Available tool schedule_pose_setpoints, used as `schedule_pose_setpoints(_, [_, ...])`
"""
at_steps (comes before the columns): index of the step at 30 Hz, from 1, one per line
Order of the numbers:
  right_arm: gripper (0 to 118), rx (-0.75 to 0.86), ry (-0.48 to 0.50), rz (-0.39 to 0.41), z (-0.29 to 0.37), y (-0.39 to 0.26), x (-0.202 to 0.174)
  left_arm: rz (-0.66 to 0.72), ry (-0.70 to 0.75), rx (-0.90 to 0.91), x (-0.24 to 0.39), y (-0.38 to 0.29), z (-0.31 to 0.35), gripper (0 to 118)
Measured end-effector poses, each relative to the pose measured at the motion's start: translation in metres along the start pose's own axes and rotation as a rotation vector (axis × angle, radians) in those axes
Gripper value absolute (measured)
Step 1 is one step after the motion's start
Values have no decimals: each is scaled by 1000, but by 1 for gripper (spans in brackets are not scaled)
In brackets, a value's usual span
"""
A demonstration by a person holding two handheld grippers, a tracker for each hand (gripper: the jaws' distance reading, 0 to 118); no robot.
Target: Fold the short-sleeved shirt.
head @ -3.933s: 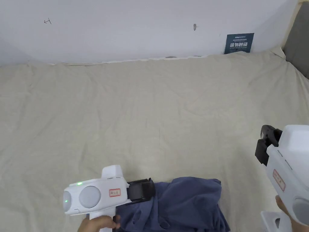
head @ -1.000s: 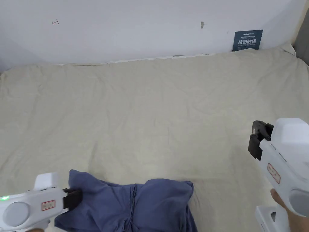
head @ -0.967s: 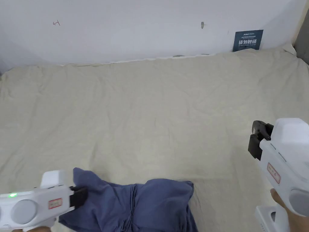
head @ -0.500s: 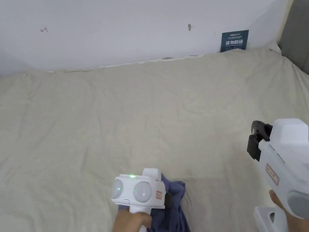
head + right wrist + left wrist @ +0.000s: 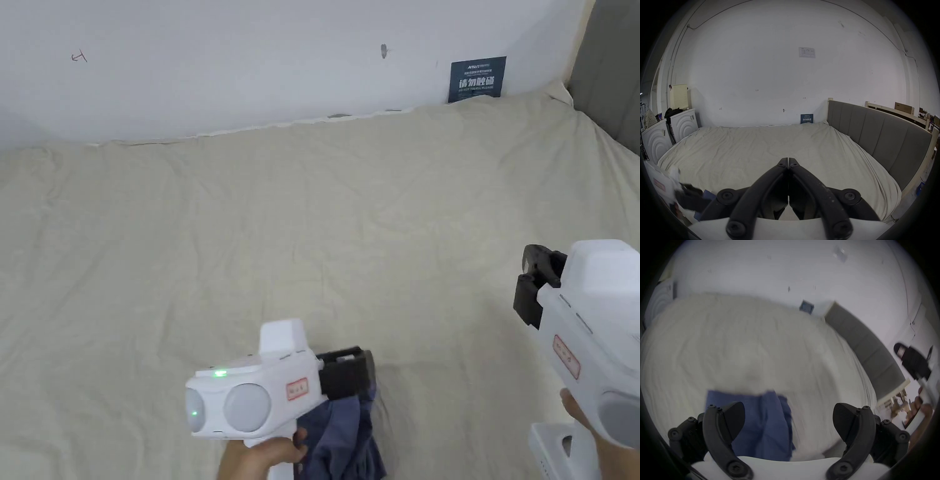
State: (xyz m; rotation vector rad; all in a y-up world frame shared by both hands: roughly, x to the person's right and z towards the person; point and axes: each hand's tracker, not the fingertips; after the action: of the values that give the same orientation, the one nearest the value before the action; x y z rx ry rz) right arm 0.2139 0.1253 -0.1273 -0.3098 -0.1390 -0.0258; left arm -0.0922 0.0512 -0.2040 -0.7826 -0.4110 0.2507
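I am hovering my left gripper (image 5: 788,418), jaws spread, over the blue shirt (image 5: 763,423) at the bed's (image 5: 312,219) near edge; my right gripper (image 5: 788,160), pressed together, waits. I should pinch 1 hem corner squarely.

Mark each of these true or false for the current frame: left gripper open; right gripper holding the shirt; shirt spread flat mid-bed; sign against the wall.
1. The left gripper has its jaws apart. True.
2. The right gripper clamps the shirt. False: its jaws are shut on nothing, over the bed.
3. The shirt lies spread flat mid-bed. False: it is bunched at the near edge.
4. A dark sign leans at the wall. True.
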Motion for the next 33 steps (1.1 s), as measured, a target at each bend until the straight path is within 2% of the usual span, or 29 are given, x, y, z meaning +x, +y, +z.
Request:
schedule_pose_setpoints(2, [2, 4, 1, 2, 1, 2, -1, -43, 61, 113, -5, 5, 17, 110])
schedule_pose_setpoints(3, [2, 7, 1, 3, 2, 3, -2, -69, 101, 165, -8, 5, 24, 99])
schedule_pose_setpoints(4, [2, 9, 3, 4, 2, 4, -3, -97, 144, 199, -12, 3, 29, 83])
schedule_pose_setpoints(5, [2, 11, 4, 5, 3, 4, -4, -122, 177, 224, -15, 1, 30, 56])
schedule_pose_setpoints(6, [2, 11, 6, 6, 3, 5, -5, -153, 204, 227, -17, -3, 30, 8])
schedule_pose_setpoints(7, [2, 11, 9, 8, 3, 5, -7, -187, 229, 209, -20, -7, 27, 2])
schedule_pose_setpoints(8, [2, 10, 12, 10, 3, 5, -8, -212, 258, 175, -21, -13, 21, 0])
schedule_pose_setpoints(10, [2, 6, 21, 16, 2, 5, -10, -229, 200, 127, -28, -27, 10, 0])
schedule_pose_setpoints(13, [2, 3, 27, 28, 3, 5, -11, -249, 222, 64, -22, -51, -11, 0])
schedule_pose_setpoints(17, [2, -3, 24, 36, 3, 5, -9, -206, 147, -15, -5, -72, -36, 0])
schedule_pose_setpoints(20, [2, -6, 13, 34, 4, 5, -3, -241, 142, -93, 11, -88, -64, 0])
schedule_pose_setpoints(28, [2, -16, -28, 33, 5, 0, 13, -245, 92, -132, 36, -129, -108, 0])
schedule_pose_setpoints(31, [2, -21, -31, 23, 8, -3, 14, -212, 107, -105, 35, -127, -103, 0])
schedule_pose_setpoints(33, [2, -21, -29, 20, 9, -4, 13, -256, 95, -103, 35, -123, -98, 0])
